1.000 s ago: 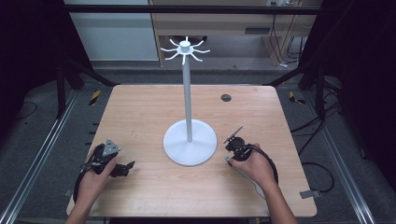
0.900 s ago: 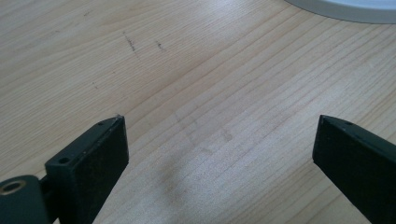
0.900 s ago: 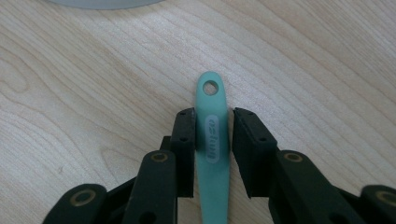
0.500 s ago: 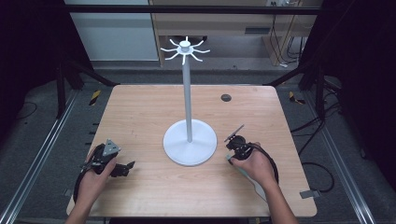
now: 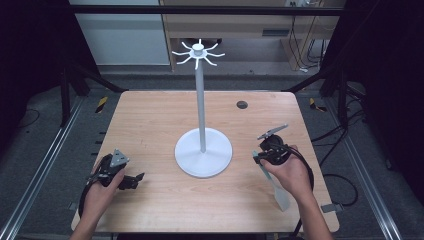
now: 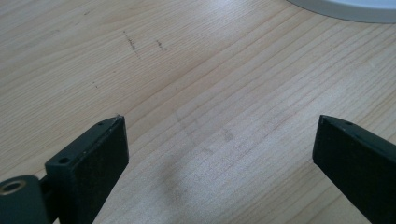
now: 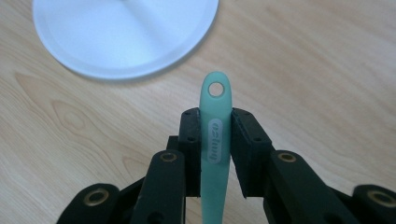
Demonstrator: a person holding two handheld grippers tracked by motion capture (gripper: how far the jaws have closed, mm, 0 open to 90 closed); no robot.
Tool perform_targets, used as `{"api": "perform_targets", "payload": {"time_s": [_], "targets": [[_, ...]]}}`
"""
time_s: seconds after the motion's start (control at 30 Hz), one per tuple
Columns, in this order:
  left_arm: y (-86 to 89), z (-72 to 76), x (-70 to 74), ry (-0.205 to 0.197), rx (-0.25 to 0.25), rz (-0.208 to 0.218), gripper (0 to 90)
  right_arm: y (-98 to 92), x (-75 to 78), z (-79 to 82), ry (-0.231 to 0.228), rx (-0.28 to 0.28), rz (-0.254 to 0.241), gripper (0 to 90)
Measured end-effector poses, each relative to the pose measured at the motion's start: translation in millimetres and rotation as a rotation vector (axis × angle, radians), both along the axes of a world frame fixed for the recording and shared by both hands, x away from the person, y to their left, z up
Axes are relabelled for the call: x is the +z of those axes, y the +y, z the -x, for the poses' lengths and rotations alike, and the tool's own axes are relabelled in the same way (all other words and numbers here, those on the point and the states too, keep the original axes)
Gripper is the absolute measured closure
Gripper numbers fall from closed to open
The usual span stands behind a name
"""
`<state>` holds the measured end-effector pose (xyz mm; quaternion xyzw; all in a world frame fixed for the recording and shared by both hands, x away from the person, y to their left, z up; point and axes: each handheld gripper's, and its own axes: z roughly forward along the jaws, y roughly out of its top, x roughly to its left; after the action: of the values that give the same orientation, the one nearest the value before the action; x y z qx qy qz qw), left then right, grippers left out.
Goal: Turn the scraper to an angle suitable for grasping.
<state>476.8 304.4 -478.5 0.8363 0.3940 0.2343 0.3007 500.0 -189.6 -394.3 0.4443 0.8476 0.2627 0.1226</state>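
Pale green plastic, the handle of a spatula [image 7: 215, 135] stands between the jaws of the right gripper [image 7: 215, 116], which press on it from both sides. These jaws have just been closing, and the handle now sits clamped between the pads. Its rounded end, pierced by a hanging hole, sticks out beyond the jaw tips and points toward the round white base of the stand [image 7: 123, 32]. A raised oval label runs along the handle where the pads meet it.

In the high view the right gripper [image 5: 272, 150] is held in the person's right hand [image 5: 292, 172] over the right part of the light wooden desk [image 5: 150, 120]. The spatula [image 5: 275, 187] runs back from the gripper past the hand toward the near edge, its broad blade ending close to the wrist. Whether the blade touches the desk cannot be told.

The white stand [image 5: 201, 100] rises from a disc-shaped base near the middle of the desk, a thin post topped by a ring of short hooks. The right gripper is just beside that base, apart from it.

The left gripper [image 5: 131, 180] rests low at the near left of the desk in the left hand [image 5: 100, 192], well apart from the stand. In the left gripper view its jaws stand wide open with nothing between them, bare wood [image 6: 210, 93] beneath.

A small dark round disc [image 5: 242, 104] lies on the far part of the desk.
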Motion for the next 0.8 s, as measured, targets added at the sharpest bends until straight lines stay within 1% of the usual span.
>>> {"api": "perform_targets", "payload": {"time_s": [0.03,0.17,0.2,0.37,0.47,0.67,0.8], "targets": [[-0.1,0.0,0.0,0.000,-0.001,-0.001,3.3,-1.2,4.4,0.5,-0.013,-0.008,-0.010,74.9],[-0.1,0.0,-0.2,0.000,0.000,0.002,3.3,-5.7,20.5,2.1,-0.069,-0.004,-0.024,75.0],[0.0,0.0,-0.2,0.000,0.000,0.001,3.3,-5.8,24.7,2.9,-0.078,-0.012,-0.032,75.0],[-0.3,-0.1,-0.6,0.003,-0.001,-0.001,3.3,-10.9,45.3,5.4,-0.140,-0.016,-0.055,75.0],[-0.6,-0.1,-0.6,0.001,-0.001,-0.001,3.3,-14.5,56.5,6.6,-0.178,-0.027,-0.079,75.0],[0.0,0.0,-0.4,0.002,0.001,0.000,3.3,-18.2,70.5,8.0,-0.228,-0.038,-0.103,74.9],[0.0,-0.2,-0.6,0.003,0.001,0.000,3.3,-19.6,77.7,9.7,-0.252,-0.042,-0.117,74.9]]}}
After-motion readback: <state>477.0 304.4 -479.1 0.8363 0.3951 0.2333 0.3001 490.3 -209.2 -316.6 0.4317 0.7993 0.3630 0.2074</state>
